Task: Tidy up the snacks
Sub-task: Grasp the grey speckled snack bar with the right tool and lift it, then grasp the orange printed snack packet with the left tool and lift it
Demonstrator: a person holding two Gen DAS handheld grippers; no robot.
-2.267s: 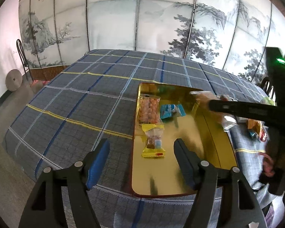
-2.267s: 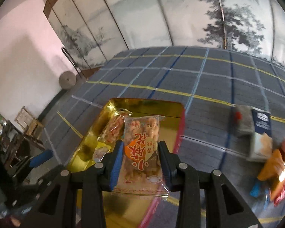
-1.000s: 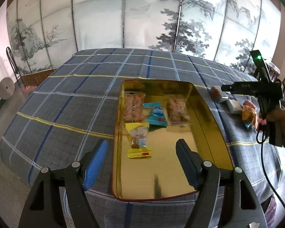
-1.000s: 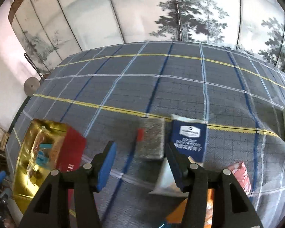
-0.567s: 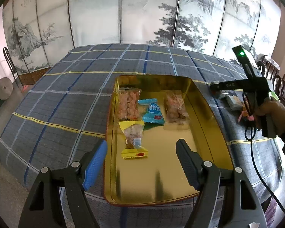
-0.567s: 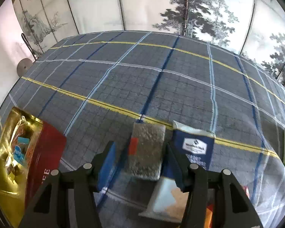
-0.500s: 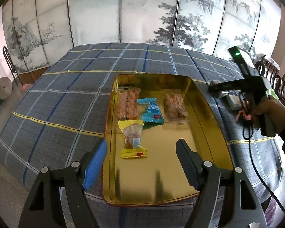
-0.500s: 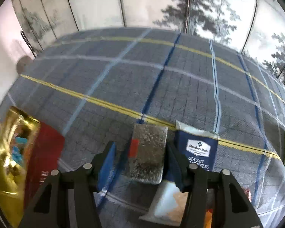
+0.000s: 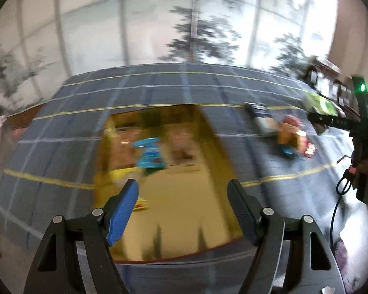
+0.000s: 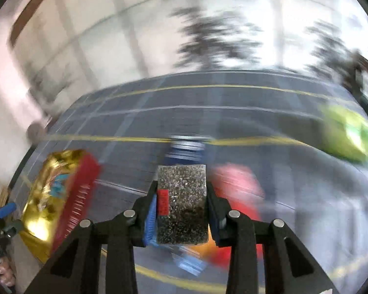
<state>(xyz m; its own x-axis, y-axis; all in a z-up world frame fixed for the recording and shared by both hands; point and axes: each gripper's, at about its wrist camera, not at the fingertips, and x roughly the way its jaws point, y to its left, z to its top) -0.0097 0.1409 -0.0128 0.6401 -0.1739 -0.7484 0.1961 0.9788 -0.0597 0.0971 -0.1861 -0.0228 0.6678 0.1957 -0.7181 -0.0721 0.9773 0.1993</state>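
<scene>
Right wrist view shows the right gripper (image 10: pixel 181 210) clamped on a speckled snack packet (image 10: pixel 181 203), lifted right of the gold tray (image 9: pixel 184 210) already holding several snacks, others (image 9: pixel 292 137) remaining on the cloth, while the left gripper (image 9: pixel 182 210) hangs spread over the tray's near end.

My left gripper (image 9: pixel 182 210) has two black fingers on flat black linkage arms, each arm pinned with round silver screws. Its left finger (image 9: pixel 122 214) carries a blue textured pad; the right finger shows a dark ribbed pad. My right gripper (image 10: pixel 181 208) is built the same way, with black arms, silver screws and a blue pad on its left finger (image 10: pixel 151 216). From the left wrist camera, the right gripper's black body has a green light glowing on top, white lettering too blurred to read, and a thin dark-blue cable looping below. My right hand (image 9: pixel 366 169) shows bare skin.
</scene>
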